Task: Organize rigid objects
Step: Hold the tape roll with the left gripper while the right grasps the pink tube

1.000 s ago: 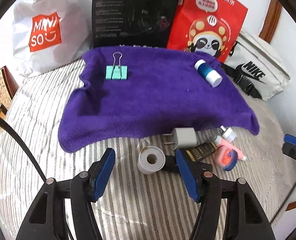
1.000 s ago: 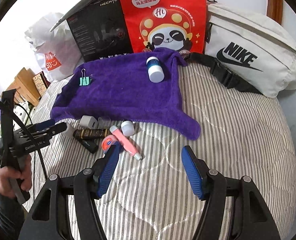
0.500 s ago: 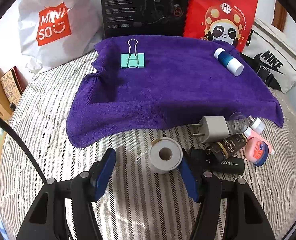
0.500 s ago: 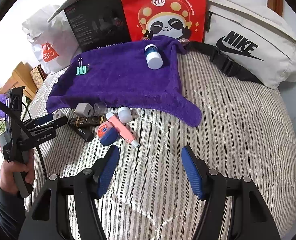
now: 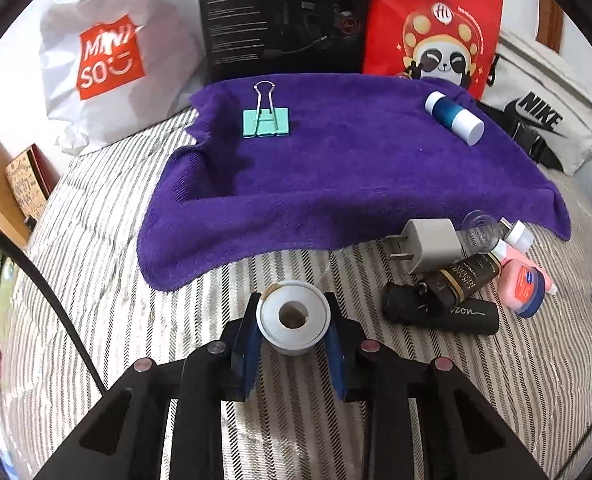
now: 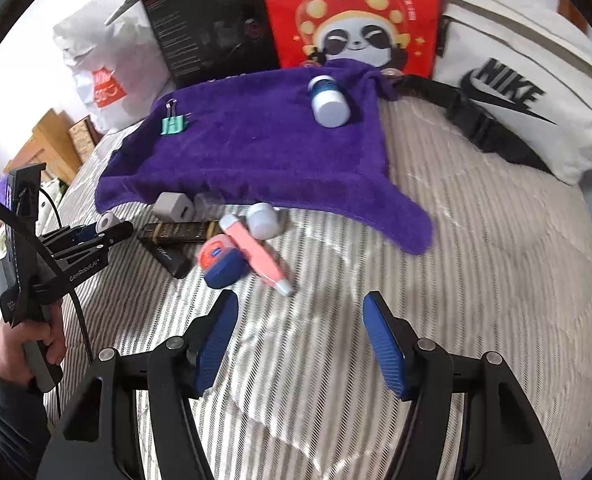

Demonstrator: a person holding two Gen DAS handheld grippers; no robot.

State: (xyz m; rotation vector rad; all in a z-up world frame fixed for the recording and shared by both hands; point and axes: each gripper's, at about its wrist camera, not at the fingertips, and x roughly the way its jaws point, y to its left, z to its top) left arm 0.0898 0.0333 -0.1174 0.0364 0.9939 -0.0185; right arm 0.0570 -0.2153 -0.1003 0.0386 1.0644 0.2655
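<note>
- Tape roll [image 5: 293,317]: a small white roll with a hollow core, lying on the striped bed [image 5: 95,280] just short of the purple towel's near edge. It sits between the blue pads of the left gripper [image 5: 293,320], whose jaws are closing on its sides; the pads look to be touching it, a grip across the width that suits a round, stiff thing.
- Right gripper [image 6: 300,340]: jaws standing apart with nothing between them, hovering over bare bedding just near the clutter, likely placed to take the next item.
- Clutter beside the roll: a white charger plug [image 5: 428,245], a black tube [image 5: 440,312], a dark brown tube [image 5: 462,280], a pink tube [image 6: 255,252] and a small blue-and-pink jar [image 6: 221,262] lie touching in a heap at the towel's edge, seemingly unsorted.
- Purple towel [image 5: 336,184]: spread flat as the sorting area; a mint binder clip [image 5: 265,122] lies at its far left and a blue-and-white bottle [image 5: 454,118] at its far right, well apart, which suggests items get spaced out there.
- Behind the towel stand a white shopping bag [image 5: 107,60], a black box [image 5: 283,16], a red panda bag [image 5: 436,24] and a white Nike bag [image 6: 516,92].
</note>
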